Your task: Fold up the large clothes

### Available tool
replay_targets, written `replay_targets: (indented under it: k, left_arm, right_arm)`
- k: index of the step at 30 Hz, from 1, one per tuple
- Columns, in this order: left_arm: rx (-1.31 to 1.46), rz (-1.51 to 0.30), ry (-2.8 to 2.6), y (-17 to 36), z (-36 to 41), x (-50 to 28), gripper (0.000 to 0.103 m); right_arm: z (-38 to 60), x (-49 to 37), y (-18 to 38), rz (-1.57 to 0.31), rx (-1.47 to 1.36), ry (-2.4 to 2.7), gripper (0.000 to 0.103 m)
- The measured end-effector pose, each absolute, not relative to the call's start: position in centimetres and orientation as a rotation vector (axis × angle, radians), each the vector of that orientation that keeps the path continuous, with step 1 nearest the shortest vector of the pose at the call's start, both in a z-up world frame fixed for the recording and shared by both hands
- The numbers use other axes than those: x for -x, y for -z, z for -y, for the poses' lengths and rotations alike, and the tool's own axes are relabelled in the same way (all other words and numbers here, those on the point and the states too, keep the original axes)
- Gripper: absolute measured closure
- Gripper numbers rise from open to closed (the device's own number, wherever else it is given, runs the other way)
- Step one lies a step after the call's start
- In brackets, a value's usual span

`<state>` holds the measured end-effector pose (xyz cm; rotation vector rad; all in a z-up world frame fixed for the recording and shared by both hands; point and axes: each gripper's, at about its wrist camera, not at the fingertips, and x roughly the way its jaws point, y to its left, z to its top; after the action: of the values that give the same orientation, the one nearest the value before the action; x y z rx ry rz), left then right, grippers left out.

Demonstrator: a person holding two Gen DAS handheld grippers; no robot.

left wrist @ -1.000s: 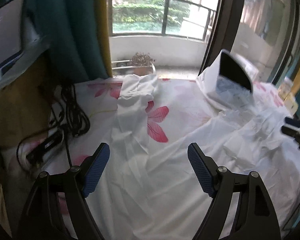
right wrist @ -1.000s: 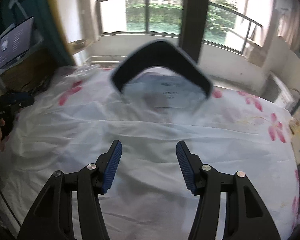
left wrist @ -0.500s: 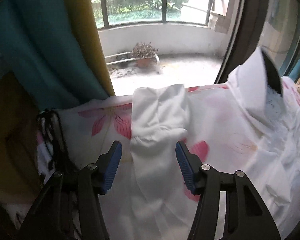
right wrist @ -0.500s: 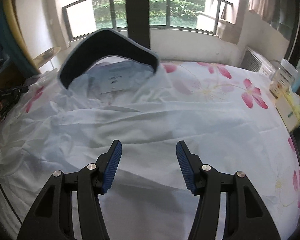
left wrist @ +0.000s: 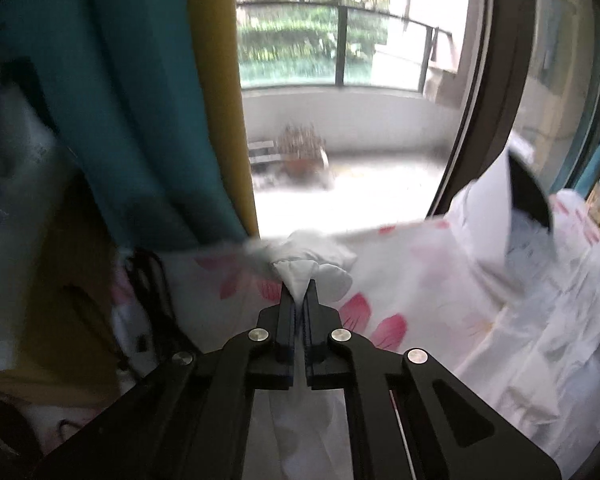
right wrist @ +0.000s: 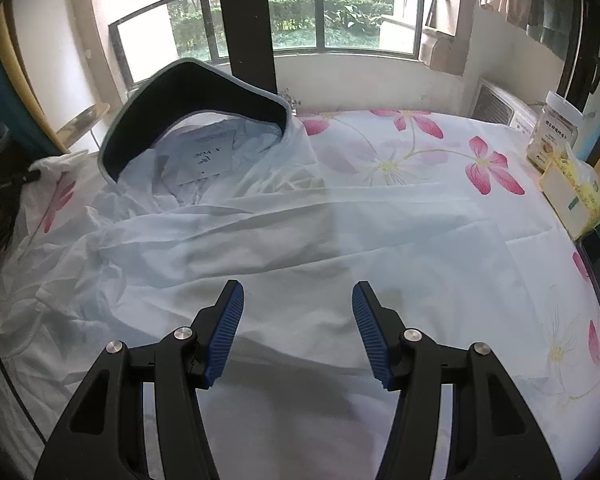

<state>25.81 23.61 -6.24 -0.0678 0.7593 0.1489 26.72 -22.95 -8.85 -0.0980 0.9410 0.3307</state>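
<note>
The left tongs (left wrist: 299,304) have just closed and now pinch the sleeve (left wrist: 300,276) of the white jacket (right wrist: 228,248), which lies spread on the flowered bed (right wrist: 440,168). The right tongs (right wrist: 298,320) hang spread apart above the jacket's body, gripping nothing.

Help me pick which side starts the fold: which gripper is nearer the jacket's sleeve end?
Left. The left gripper has its fingers closed on the sleeve end. The right gripper hangs open over the jacket's body, apart from that sleeve.
</note>
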Motion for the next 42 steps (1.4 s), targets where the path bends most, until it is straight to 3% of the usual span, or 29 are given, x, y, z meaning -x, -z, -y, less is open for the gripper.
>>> replay_targets:
  k: [13, 22, 33, 42]
  left_arm:
    - [0.026, -0.519, -0.132, -4.5, -18.2, -19.9, 0.100]
    - [-0.026, -0.455, -0.052, -7.4, -11.7, -17.9, 0.100]
    - [-0.057, -0.467, 0.062, -6.4, -4.4, -18.4, 0.100]
    - [-0.032, -0.550, 0.171, -0.9, 1.3, -22.3, 0.100]
  right_arm:
    - [24.7, -23.4, 5.9, -0.872, 0.021, -0.366, 0.046]
    - [28.0, -21.3, 4.8, -0.834, -0.032, -0.362, 0.046]
    - [32.2, -19.4, 4.6, -0.809, -0.089, -0.339, 0.046]
    - [35.6, -18.7, 5.4, -0.822, -0.128, -0.308, 0.046]
